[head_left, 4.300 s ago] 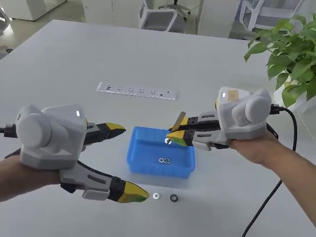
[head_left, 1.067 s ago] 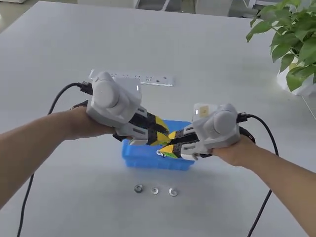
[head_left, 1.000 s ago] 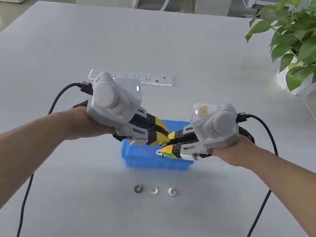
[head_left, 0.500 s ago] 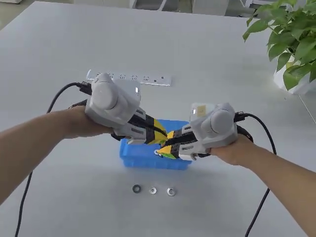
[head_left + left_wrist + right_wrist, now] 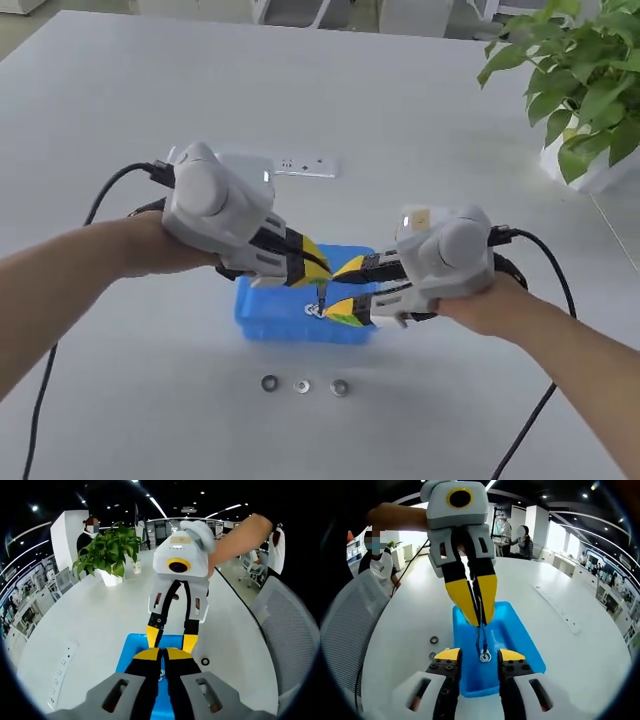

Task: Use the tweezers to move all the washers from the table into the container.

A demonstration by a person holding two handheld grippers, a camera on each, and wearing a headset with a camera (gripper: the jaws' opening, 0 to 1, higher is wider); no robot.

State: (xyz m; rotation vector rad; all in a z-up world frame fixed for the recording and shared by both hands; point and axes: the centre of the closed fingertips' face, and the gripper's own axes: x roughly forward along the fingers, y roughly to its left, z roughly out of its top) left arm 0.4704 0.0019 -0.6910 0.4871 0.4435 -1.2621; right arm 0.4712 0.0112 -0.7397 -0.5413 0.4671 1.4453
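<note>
A small silver ring washer [image 5: 485, 656] hung over the blue plastic container [image 5: 517, 640], pinched by thin dark tweezers [image 5: 482, 637] squeezed between the left gripper [image 5: 481, 622] jaws.

1. We see the left gripper [image 5: 318, 268] over the blue container [image 5: 255, 322], its jaws pressed together on the tweezers [image 5: 322, 292].
2. The right gripper [image 5: 344, 291] faces it, jaws apart either side of the tweezer tips.
3. A washer [image 5: 313, 311] seems pinched at those tips, though it is too small for us to be sure.
4. On the table [image 5: 150, 100], three washers [image 5: 301, 386] lie in a row near the container's front.
</note>
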